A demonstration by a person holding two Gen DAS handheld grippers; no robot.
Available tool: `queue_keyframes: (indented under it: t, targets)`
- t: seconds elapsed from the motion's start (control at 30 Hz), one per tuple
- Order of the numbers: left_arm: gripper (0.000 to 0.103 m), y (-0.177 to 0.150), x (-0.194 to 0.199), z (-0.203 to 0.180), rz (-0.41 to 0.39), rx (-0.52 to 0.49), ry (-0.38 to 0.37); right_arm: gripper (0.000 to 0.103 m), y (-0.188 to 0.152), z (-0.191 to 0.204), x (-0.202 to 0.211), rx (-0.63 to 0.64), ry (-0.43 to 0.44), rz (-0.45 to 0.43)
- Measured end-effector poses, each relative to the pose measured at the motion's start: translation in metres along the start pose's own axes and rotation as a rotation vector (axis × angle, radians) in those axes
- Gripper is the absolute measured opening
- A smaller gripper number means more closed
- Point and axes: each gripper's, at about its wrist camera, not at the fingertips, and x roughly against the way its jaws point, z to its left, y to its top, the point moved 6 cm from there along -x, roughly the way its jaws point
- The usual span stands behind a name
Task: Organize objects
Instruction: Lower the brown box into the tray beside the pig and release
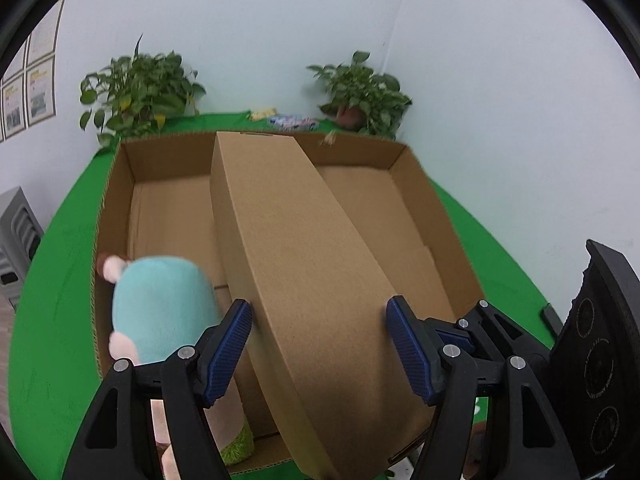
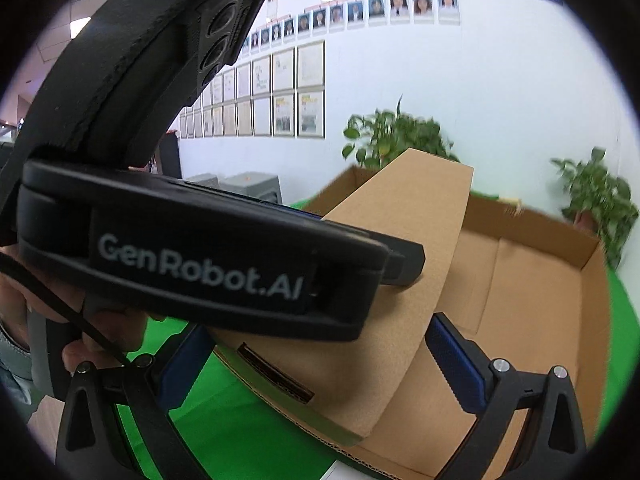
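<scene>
Office, staff photos [image 2: 404, 9] and framed notices [image 2: 298, 92] on wall, potted plants [image 1: 140, 90]

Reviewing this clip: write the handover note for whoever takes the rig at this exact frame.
Left tongs: open, straddling the near end of the cardboard lid; grip not confirmed.
Right tongs: open around the same lid's near edge.
The lid lies tilted across the open cardboard box on the green table.
Done: teal plush toy sits in the box's left part.
Left: probably seat the lid.
</scene>
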Motion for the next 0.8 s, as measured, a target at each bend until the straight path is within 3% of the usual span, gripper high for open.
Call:
queue_keyframes:
  t: [0.13, 0.27, 0.4, 0.53, 0.7, 0.8]
  targets:
    - [0.066, -0.028, -0.036, 0.022, 0.055, 0.044, -0.002, 0.102, -0.018, -0.007, -0.023, -0.041, 0.027, 0.048]
    - [0.066, -0.042, -0.063, 0.039, 0.077, 0.039, 0.021, 0.102, -0.035, 0.017, -0.030, -0.018, 0.009, 0.077]
    - [0.046, -0.050, -0.075, 0.049, 0.117, 0.050, 0.035, 0.102, -0.042, 0.009, -0.043, -0.014, 0.003, 0.118]
    - [0.044, -0.058, -0.070, 0.053, 0.126, 0.080, 0.020, 0.101, -0.045, 0.010, -0.048, -0.016, -0.007, 0.159]
    - [0.032, -0.064, -0.061, 0.064, 0.150, 0.108, 0.023, 0.102, -0.051, 0.018, -0.052, -0.024, 0.017, 0.238]
    - [0.031, -0.066, -0.055, 0.065, 0.137, 0.110, 0.029, 0.102, -0.053, 0.021, -0.051, -0.025, 0.011, 0.273]
